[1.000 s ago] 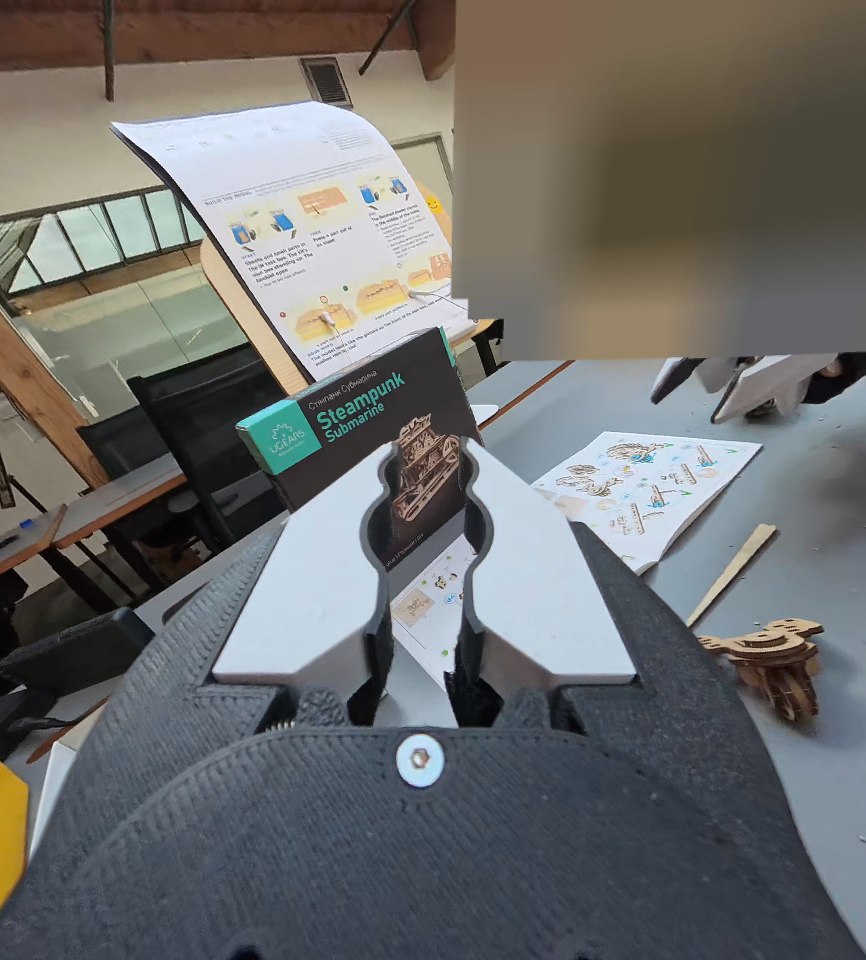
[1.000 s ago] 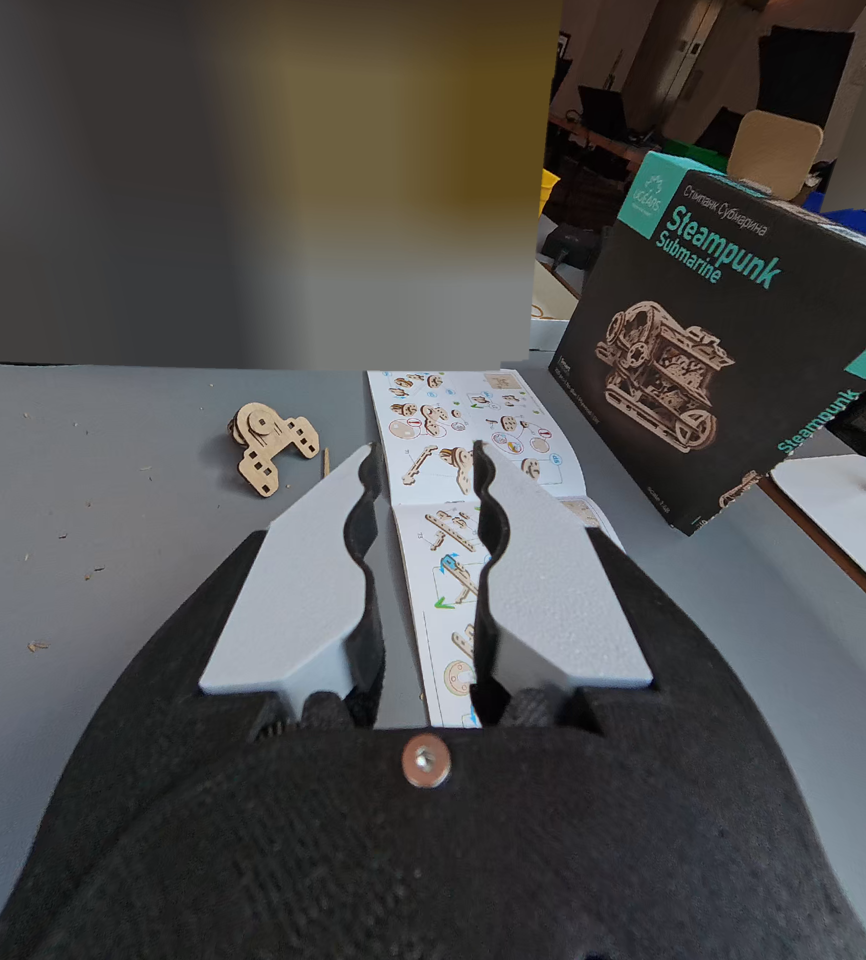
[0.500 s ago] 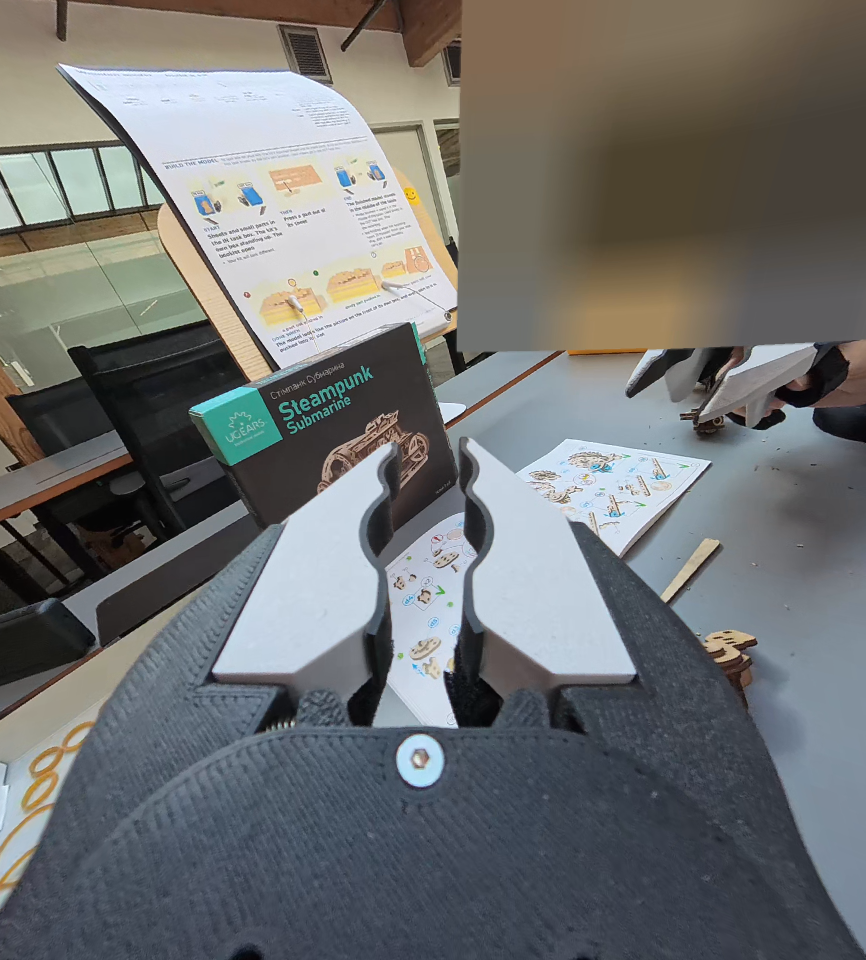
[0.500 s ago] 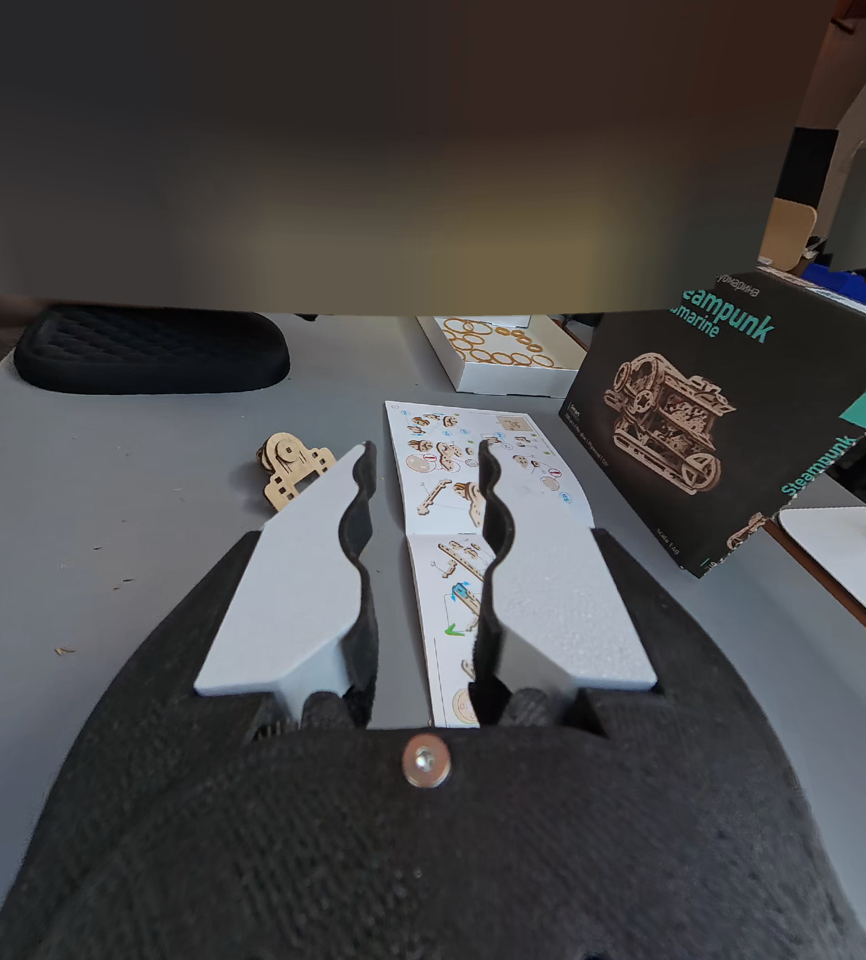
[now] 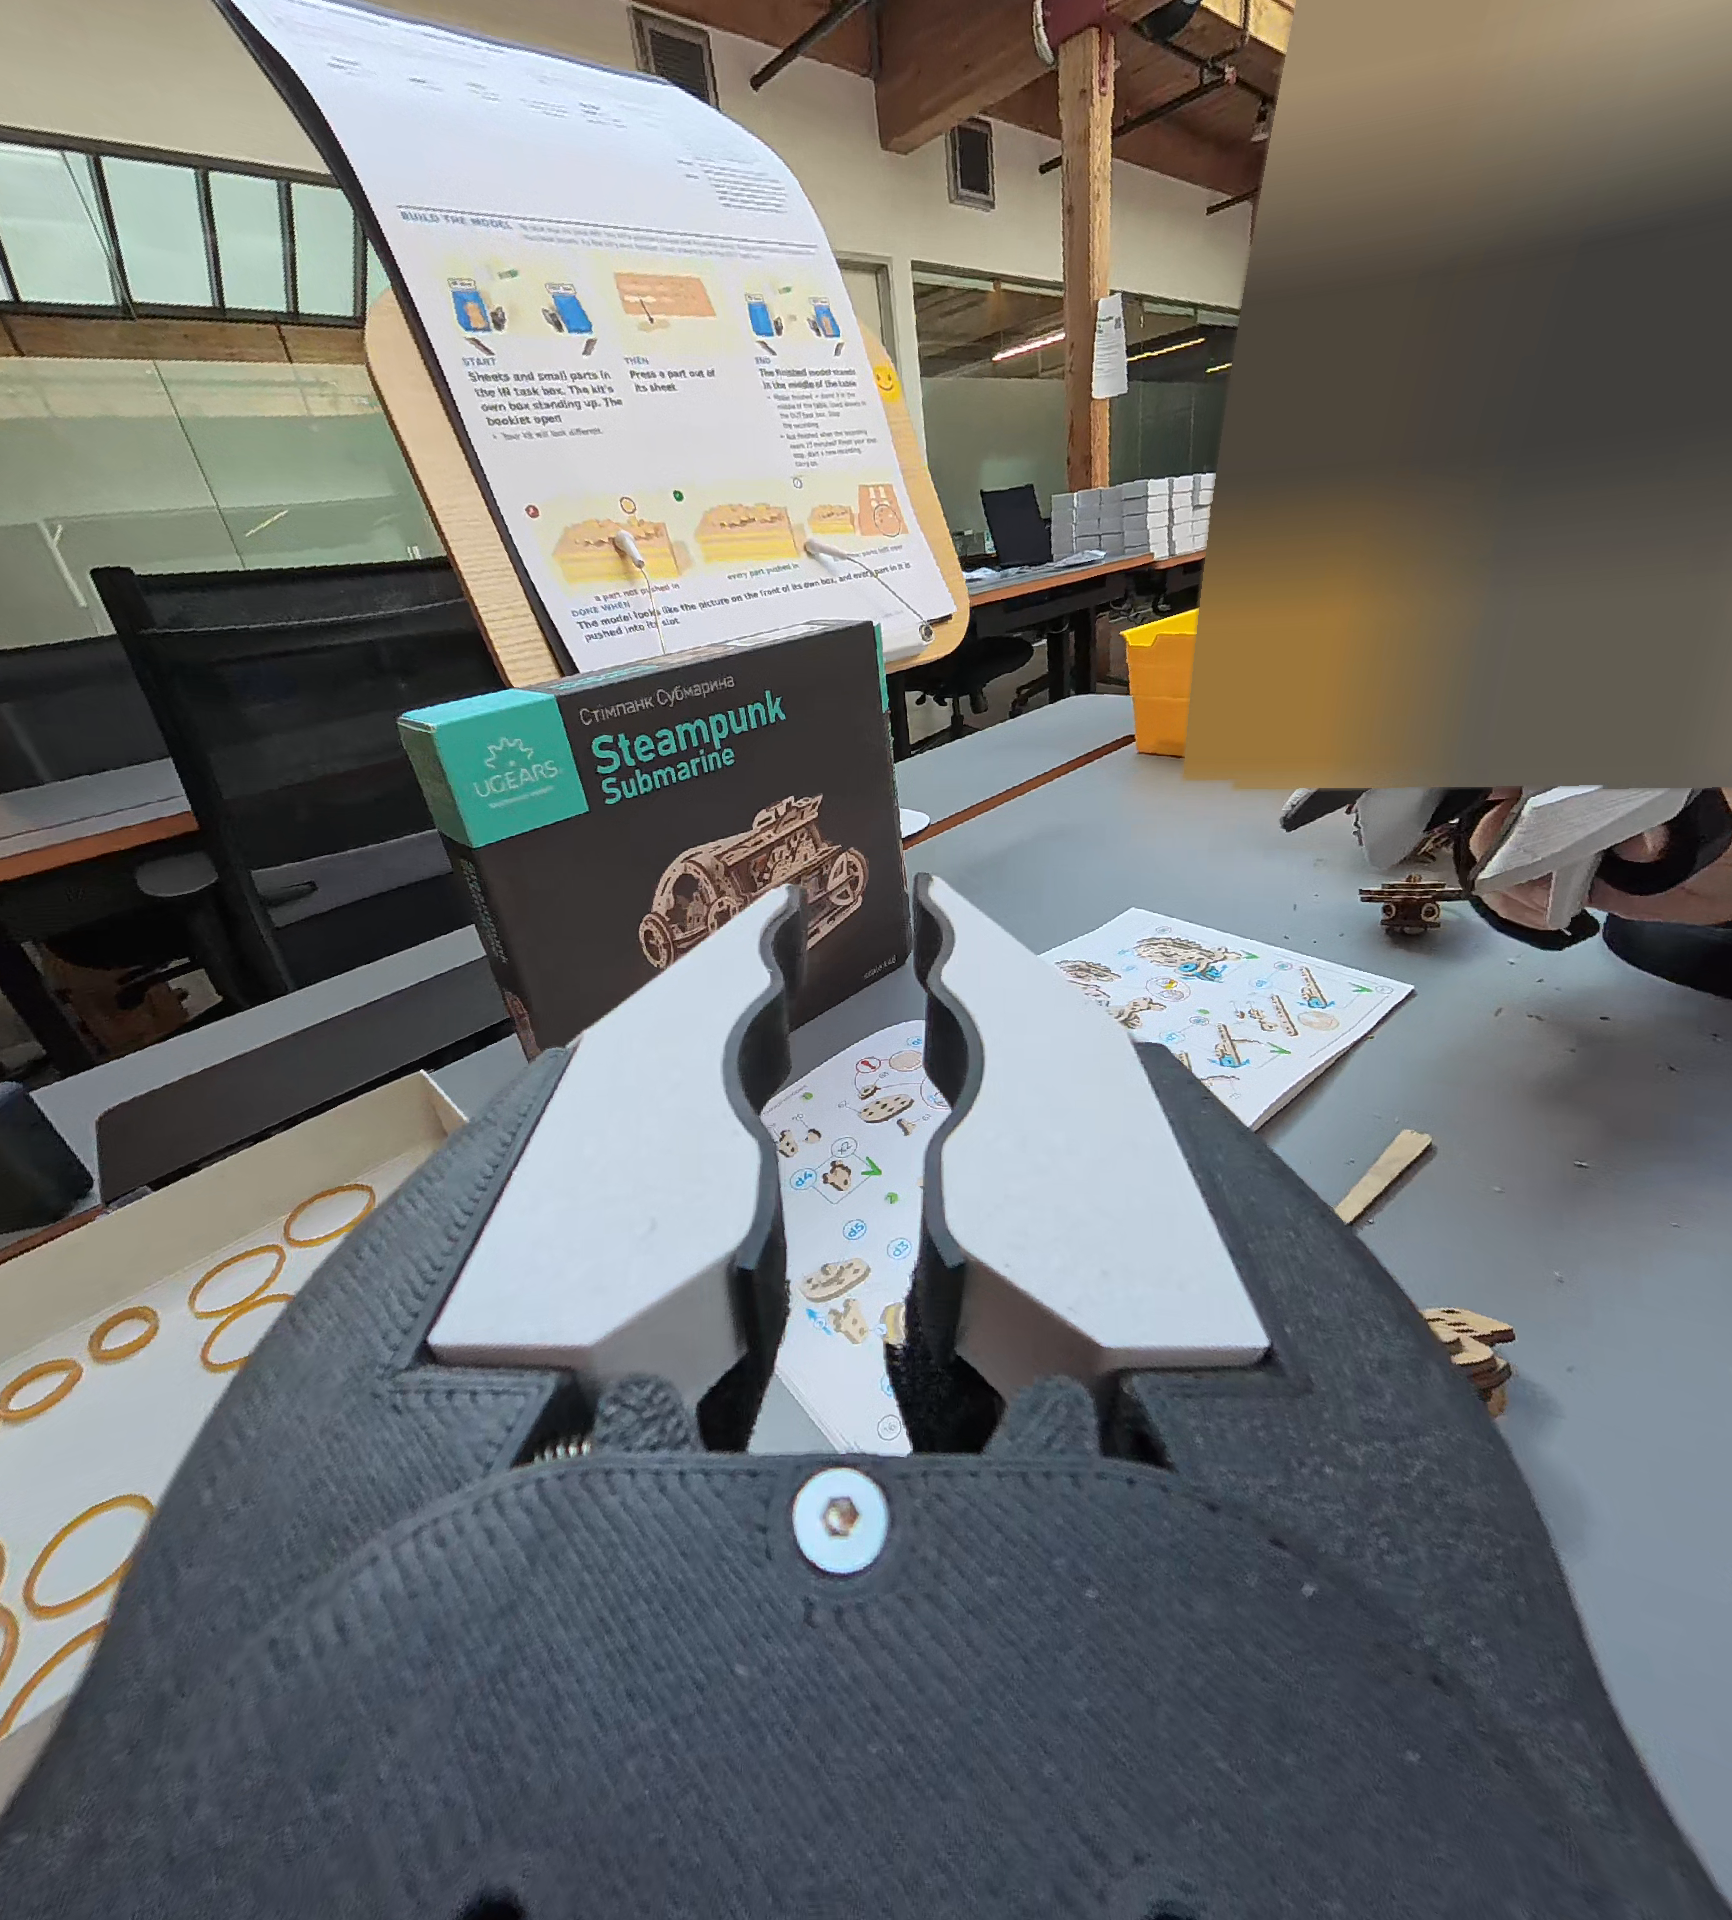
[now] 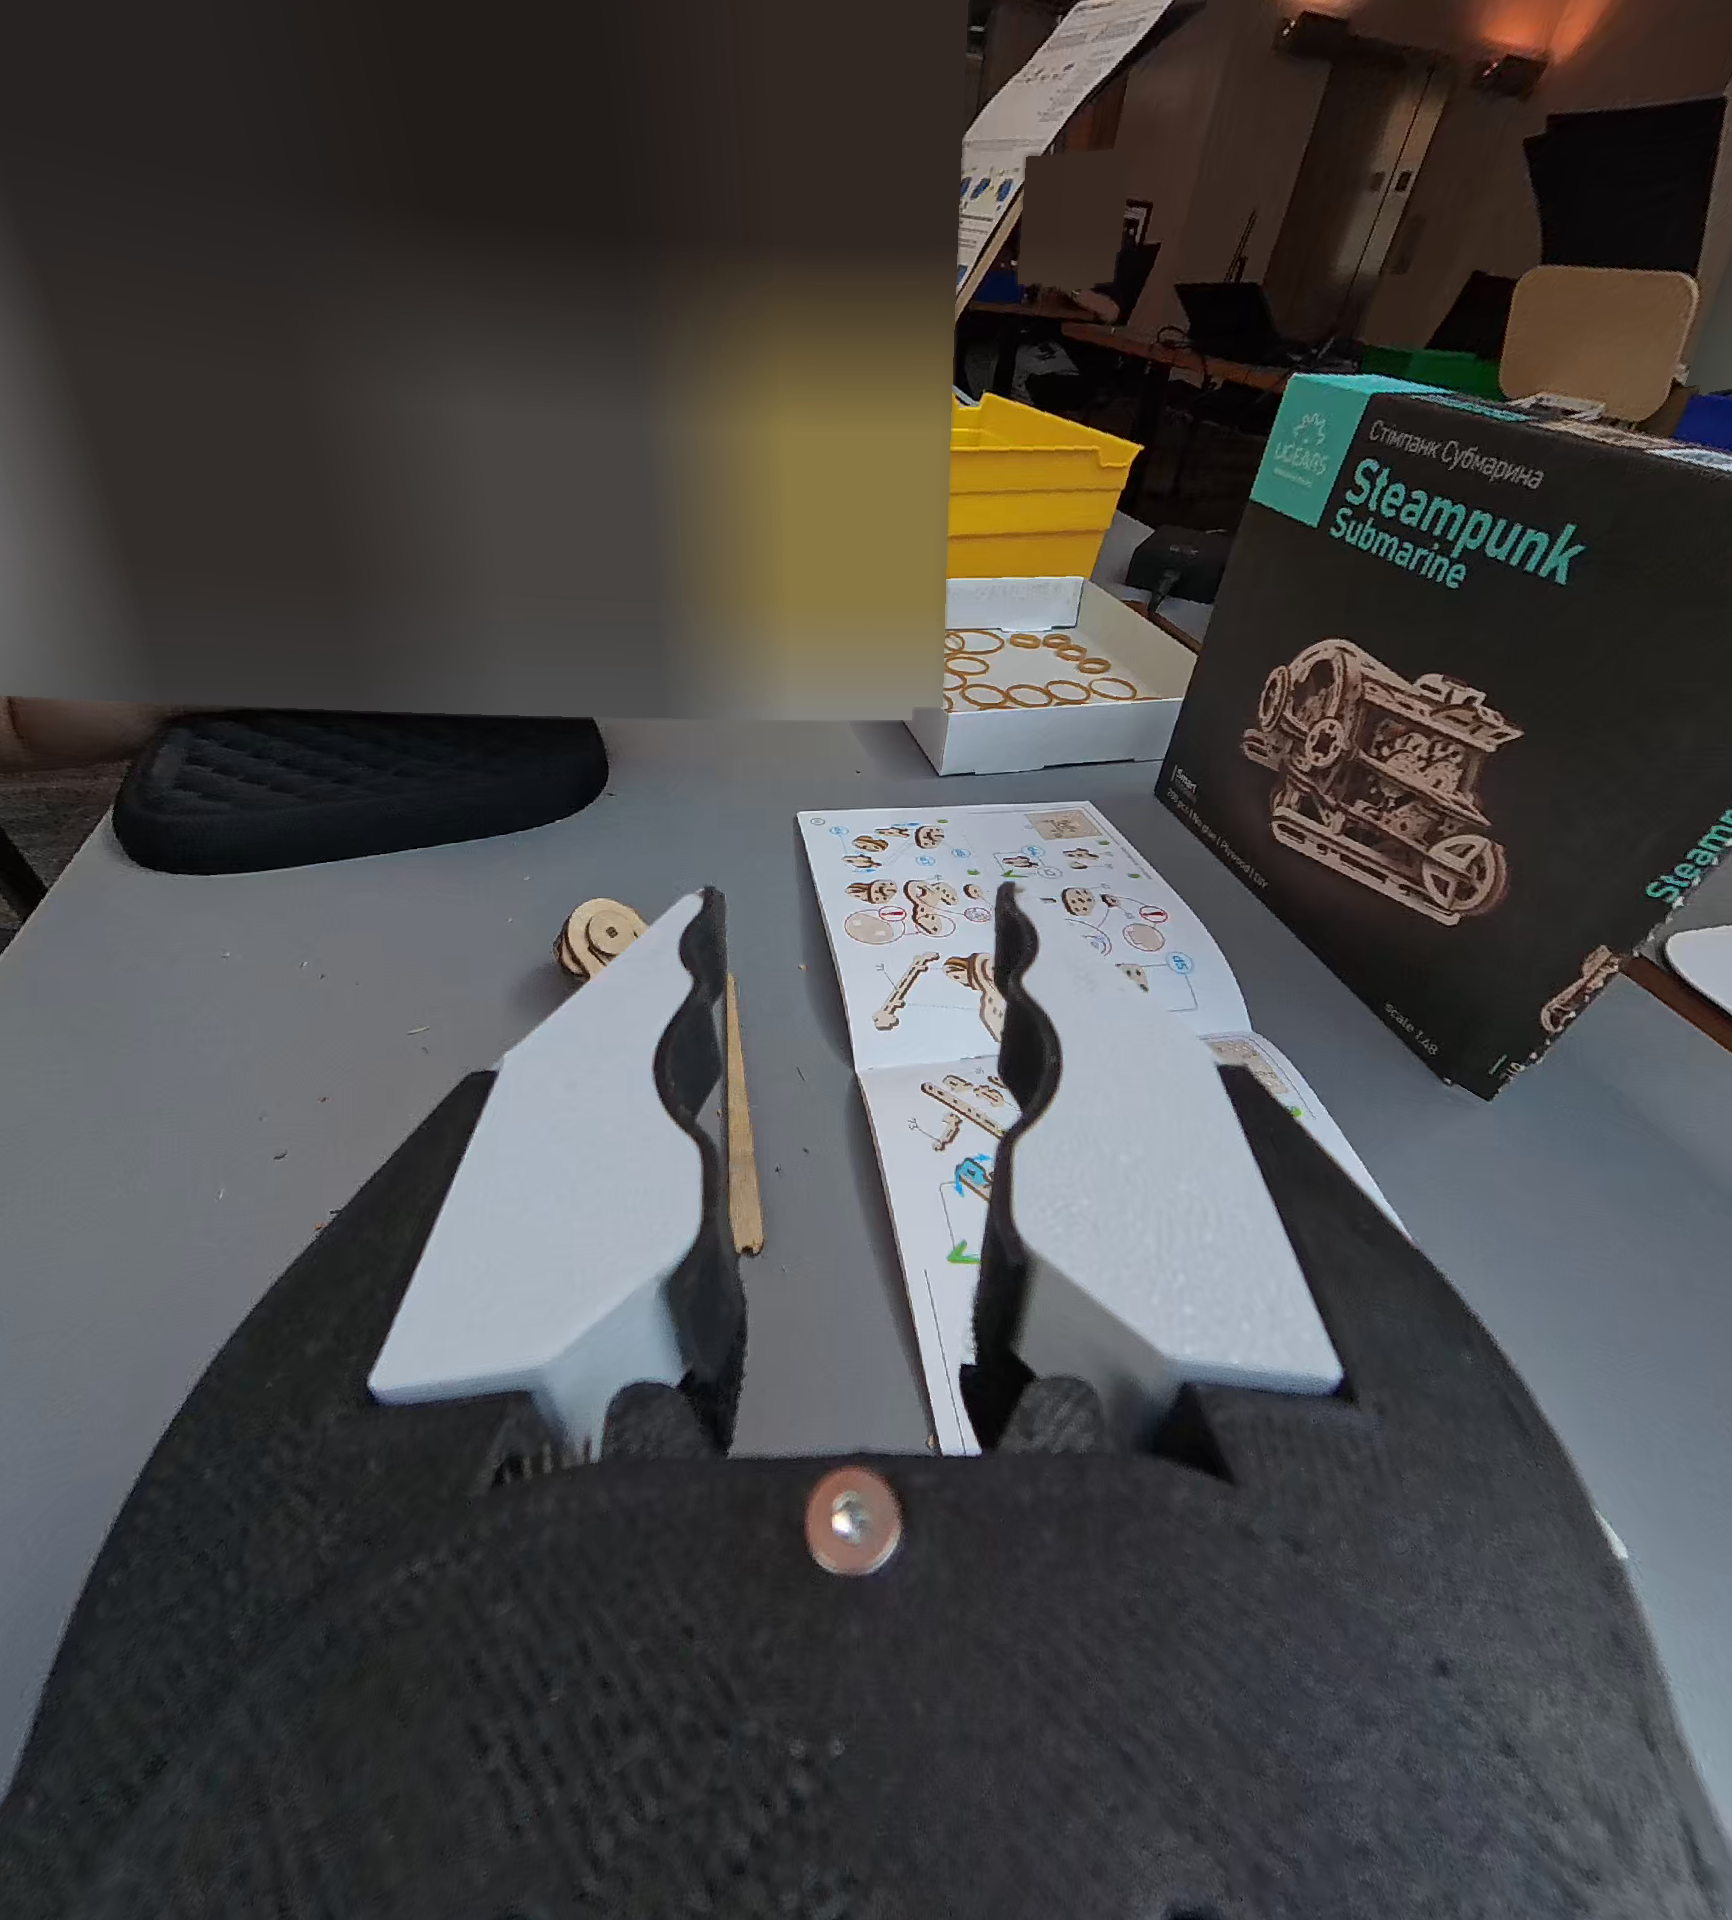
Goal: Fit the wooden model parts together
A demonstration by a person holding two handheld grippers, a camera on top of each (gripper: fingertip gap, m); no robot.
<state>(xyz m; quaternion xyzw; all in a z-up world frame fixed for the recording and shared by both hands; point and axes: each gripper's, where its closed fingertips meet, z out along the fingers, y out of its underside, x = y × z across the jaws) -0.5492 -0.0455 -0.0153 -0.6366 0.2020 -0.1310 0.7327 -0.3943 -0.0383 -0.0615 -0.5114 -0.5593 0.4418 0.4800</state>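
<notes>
Left wrist view: lower left, a tray [image 5: 218, 1195] of rings; centre, the left gripper [image 5: 857, 914] – jaws slightly apart, empty – over a booklet [image 5: 1246, 1008]; lower right, a wooden part [image 5: 1470, 1340]. Right wrist view: the right gripper [image 6: 857, 904] gapes empty – stick [image 6: 740, 1122] between its fingers, wooden wheel [image 6: 600, 930] left, box [image 6: 1464, 727] right.

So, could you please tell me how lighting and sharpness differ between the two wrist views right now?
Left wrist view: bright daylight from the windows, kit box crisp, straight lines bowed by the wide lens. Right wrist view: dimmer and cooler, background dark, booklet sharp, claw housing soft near the bottom edge. Both carry a large blurred patch.
</notes>
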